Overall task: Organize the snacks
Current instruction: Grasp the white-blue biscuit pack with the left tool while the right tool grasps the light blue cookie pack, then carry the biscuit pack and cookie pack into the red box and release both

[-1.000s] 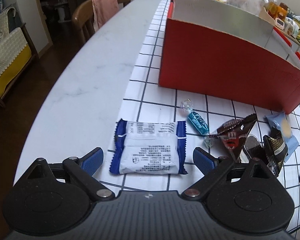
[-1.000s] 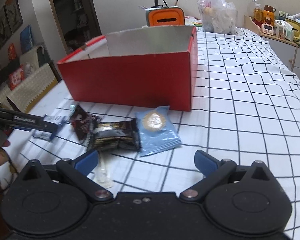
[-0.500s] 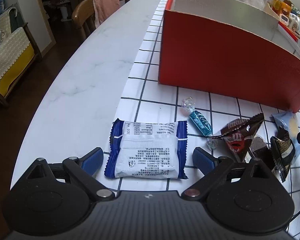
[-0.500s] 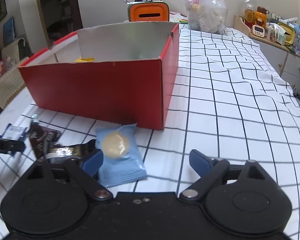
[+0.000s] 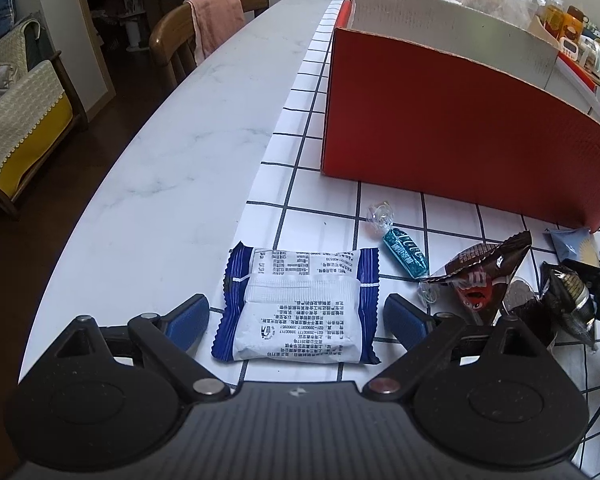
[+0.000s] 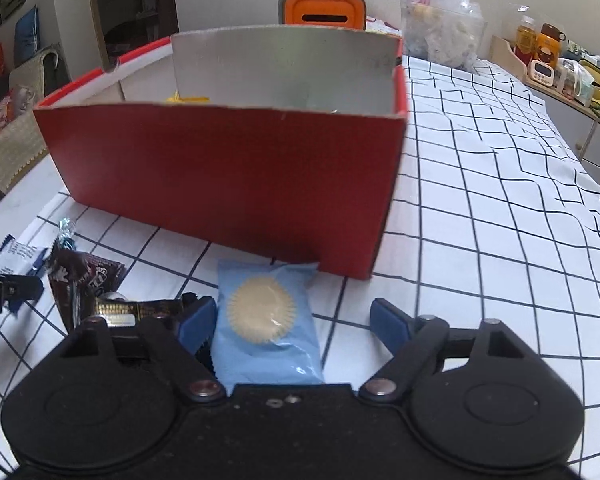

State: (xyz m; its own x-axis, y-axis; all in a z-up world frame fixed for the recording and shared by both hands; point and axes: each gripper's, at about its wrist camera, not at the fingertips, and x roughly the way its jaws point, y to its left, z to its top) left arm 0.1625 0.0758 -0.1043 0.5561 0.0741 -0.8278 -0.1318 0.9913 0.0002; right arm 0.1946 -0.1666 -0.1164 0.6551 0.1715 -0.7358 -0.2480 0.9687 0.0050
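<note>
My left gripper (image 5: 296,314) is open, its fingers on either side of a blue and white snack packet (image 5: 300,306) lying on the checked cloth. My right gripper (image 6: 294,320) is open around a light blue packet (image 6: 266,328) with a round biscuit picture. A red cardboard box (image 6: 228,176) stands just behind; it also shows in the left wrist view (image 5: 460,120). A teal candy (image 5: 404,254), a brown M&M's bag (image 5: 484,276) and a dark wrapped snack (image 5: 568,300) lie between the two packets.
A yellow item (image 6: 188,99) lies inside the box. An orange device (image 6: 322,12) and a clear plastic bag (image 6: 440,20) stand behind it. A wooden chair (image 5: 204,40) with a pink towel is at the table's left side. Jars and a timer (image 6: 540,68) sit far right.
Both grippers moved forward and down. The blue and white packet now lies between my left fingers, and the light blue packet between my right fingers. Both stayed open.
</note>
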